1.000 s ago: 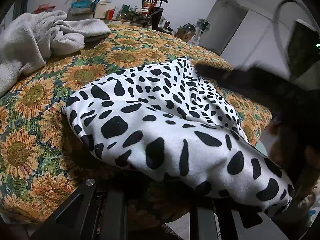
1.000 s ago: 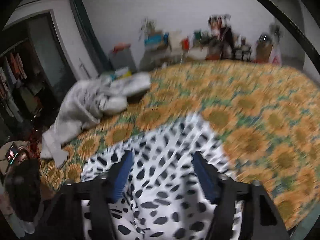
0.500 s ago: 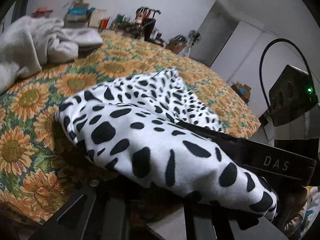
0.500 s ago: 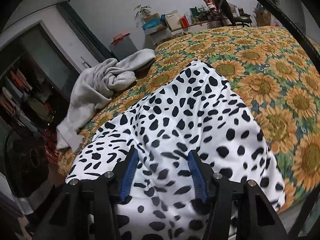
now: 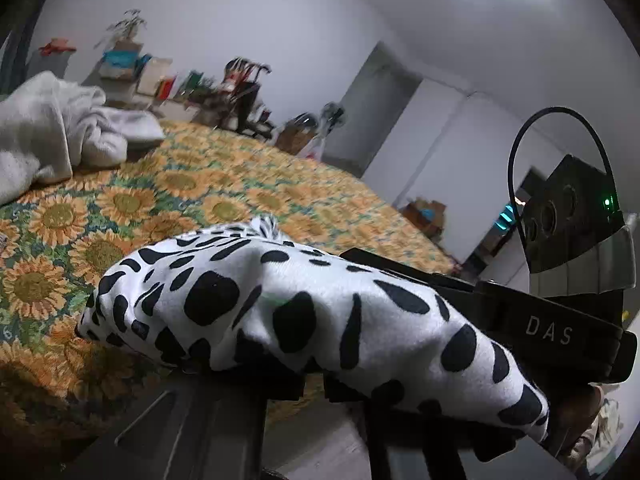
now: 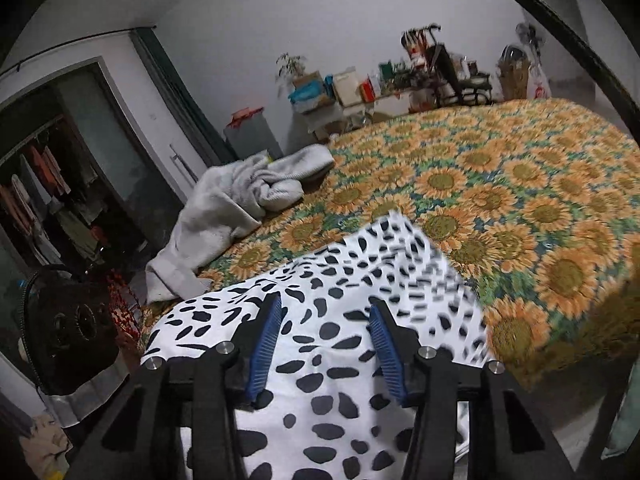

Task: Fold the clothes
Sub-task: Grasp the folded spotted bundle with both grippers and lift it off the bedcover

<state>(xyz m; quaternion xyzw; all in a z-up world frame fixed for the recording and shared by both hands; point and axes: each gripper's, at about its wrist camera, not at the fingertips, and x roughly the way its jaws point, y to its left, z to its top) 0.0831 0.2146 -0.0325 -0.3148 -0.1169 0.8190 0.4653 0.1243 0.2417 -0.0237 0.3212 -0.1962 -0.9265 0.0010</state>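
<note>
So the bed (image 6: 540, 200) with the sunflower cover is taking up most of both views, and there's one grey towel (image 6: 240, 200) bunched at its far corner, same spot as a second ago. One spotted cloth (image 5: 280, 304) is lying at the near edge, and it's now bunched and lifted off the cover where before it was spread flatter. Left gripper (image 5: 316, 388) is pinched tight on the cloth's near edge, fabric draping right over its fingers. Right gripper (image 6: 324, 344) has just been closing, cloth sitting between its blue pads (image 6: 264, 344), but they're standing apart and not pressing it, so it's grasping nothing
</note>
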